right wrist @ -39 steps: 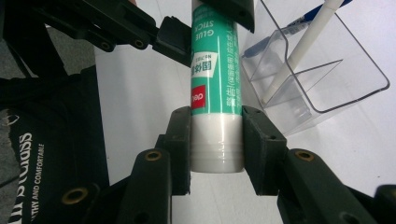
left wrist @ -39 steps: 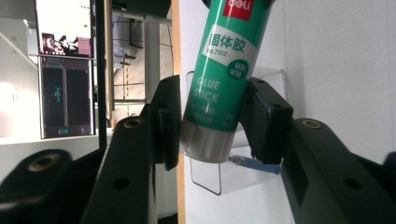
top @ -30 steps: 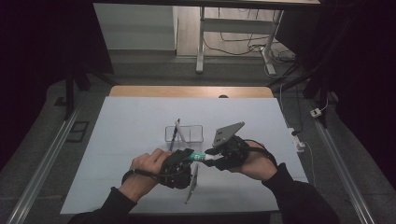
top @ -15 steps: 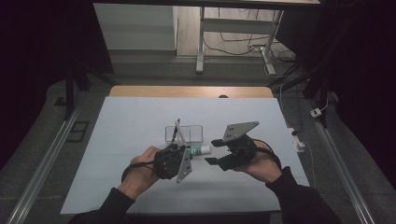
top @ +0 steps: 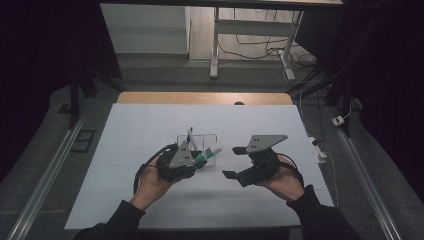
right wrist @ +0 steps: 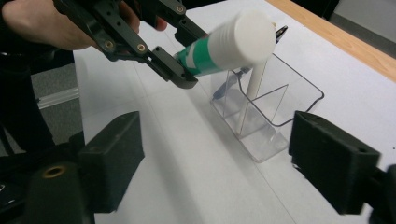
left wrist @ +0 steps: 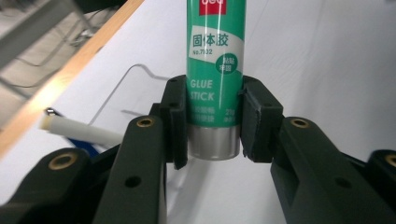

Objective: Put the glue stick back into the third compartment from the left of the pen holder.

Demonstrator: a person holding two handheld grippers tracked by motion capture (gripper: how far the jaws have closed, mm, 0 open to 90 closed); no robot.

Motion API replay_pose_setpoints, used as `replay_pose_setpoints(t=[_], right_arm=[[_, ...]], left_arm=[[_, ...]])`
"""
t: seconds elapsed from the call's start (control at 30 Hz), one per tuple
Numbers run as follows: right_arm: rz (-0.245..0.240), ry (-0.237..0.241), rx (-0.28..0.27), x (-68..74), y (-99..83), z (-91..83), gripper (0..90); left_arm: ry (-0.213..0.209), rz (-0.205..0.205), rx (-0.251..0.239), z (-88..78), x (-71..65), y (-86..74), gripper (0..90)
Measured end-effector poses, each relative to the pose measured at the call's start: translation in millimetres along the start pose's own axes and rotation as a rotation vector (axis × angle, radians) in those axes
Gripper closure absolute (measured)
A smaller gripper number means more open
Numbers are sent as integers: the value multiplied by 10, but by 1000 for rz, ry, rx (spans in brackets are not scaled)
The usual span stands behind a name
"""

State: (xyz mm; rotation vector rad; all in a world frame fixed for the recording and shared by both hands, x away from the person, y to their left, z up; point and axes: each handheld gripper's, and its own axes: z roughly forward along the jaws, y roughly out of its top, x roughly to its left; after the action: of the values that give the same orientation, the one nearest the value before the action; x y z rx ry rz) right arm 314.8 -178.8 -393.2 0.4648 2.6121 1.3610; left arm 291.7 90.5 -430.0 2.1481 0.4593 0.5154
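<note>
Glue stick handed over to left gripper, not yet in holder.
Left gripper (left wrist: 215, 135) clamped on glue (left wrist: 215, 70); right gripper (right wrist: 224, 172) just opened wide, empty; holder (right wrist: 275, 105) waiting with pen (right wrist: 252, 79).

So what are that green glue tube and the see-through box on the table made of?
The glue stick, clamped in the left gripper, looks like glossy plastic under a printed green label, with a ribbed white cap and a silvery, metal-looking base band, possibly just a coating. The box looks like clear hard plastic, maybe acrylic: you see through its walls, and the edges catch light.
</note>
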Motion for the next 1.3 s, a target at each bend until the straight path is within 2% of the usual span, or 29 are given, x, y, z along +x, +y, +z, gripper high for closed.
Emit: replay_pose_setpoints(t=[0.13, 0.27, 0.33, 0.4, 0.5, 0.6, 0.77, 0.83, 0.9, 1.0, 1.13, 1.3], right_arm=[[12, 9, -20, -3, -10, 41, 94], [43, 37, -55, -11, 16, 73, 32], [57, 56, -69, -8, 40, 87, 15], [74, 54, -86, 6, 73, 98, 16], [86, 70, -97, 31, 121, 120, 25], [85, 84, -108, 52, 152, 141, 101], [106, 109, -126, 34, 175, 142, 334], [124, 119, -127, 15, 172, 146, 398], [141, 141, -138, -14, 162, 141, 499], [180, 202, -154, -71, 137, 133, 603], [207, 253, -159, -105, 128, 140, 647], [199, 227, -167, -83, 169, 130, 650]], left_arm=[[-69, -57, -57, -15, 27, -28, 651], [-135, -83, -99, -30, 35, -51, 650], [-166, -96, -116, -33, 36, -63, 651], [-194, -106, -130, -30, 35, -74, 650], [-219, -112, -144, -19, 23, -80, 650], [-243, -106, -151, -8, 2, -83, 650], [-265, -93, -152, 7, -26, -78, 650], [-272, -94, -152, 11, -32, -79, 650], [-274, -92, -151, 16, -36, -81, 650], [-276, -93, -149, 27, -35, -89, 650], [-251, -80, -152, 38, -61, -96, 645], [-219, -109, -157, 3, -56, -96, 599]])
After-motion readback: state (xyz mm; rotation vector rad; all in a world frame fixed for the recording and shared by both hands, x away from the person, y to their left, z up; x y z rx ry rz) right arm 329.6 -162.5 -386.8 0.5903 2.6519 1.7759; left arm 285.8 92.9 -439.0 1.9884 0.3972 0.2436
